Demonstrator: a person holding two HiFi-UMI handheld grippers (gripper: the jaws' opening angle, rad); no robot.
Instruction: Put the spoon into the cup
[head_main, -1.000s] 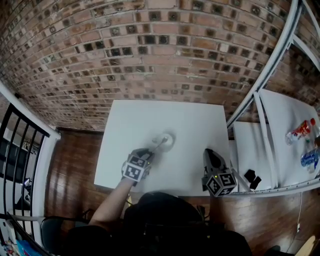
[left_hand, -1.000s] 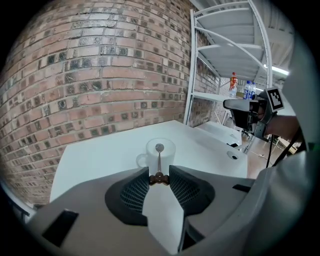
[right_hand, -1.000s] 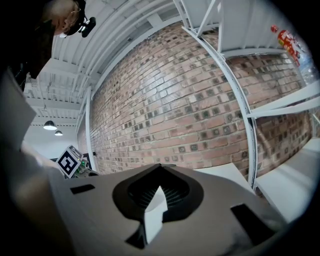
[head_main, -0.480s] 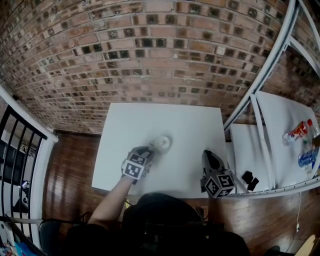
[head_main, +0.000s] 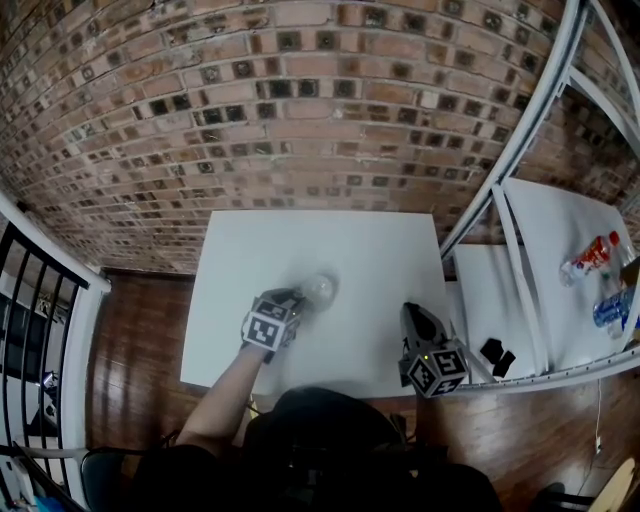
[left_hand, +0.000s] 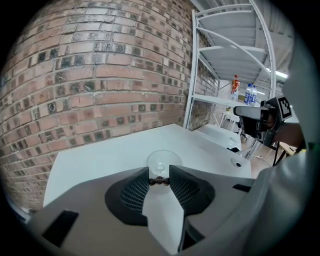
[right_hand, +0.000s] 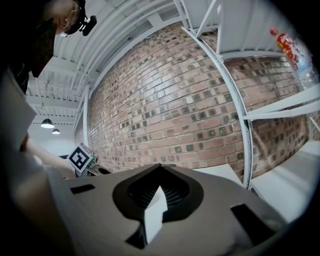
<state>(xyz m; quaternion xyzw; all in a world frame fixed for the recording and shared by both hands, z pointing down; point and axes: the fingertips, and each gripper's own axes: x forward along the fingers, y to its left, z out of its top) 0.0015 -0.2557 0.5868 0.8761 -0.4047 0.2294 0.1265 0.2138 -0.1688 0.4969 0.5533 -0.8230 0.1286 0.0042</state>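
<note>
The cup (head_main: 318, 290) is clear, round and upright near the middle of the white surface (head_main: 380, 250). The left gripper (head_main: 296, 302) sits just on its near side, jaws clamped on the dark, beaded end of the spoon (left_hand: 160, 181). A second ago it was further back, with a pale shaft showing between it and the cup. The right gripper (right_hand: 160, 167), jaws together and empty, has not moved. One cup, one spoon, two grippers

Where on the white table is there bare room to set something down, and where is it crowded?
Free: the far strip of the table along the brick wall, and the near stretch between the left gripper and the right gripper. Crowded: around the cup, where the left gripper holds the spoon.
</note>
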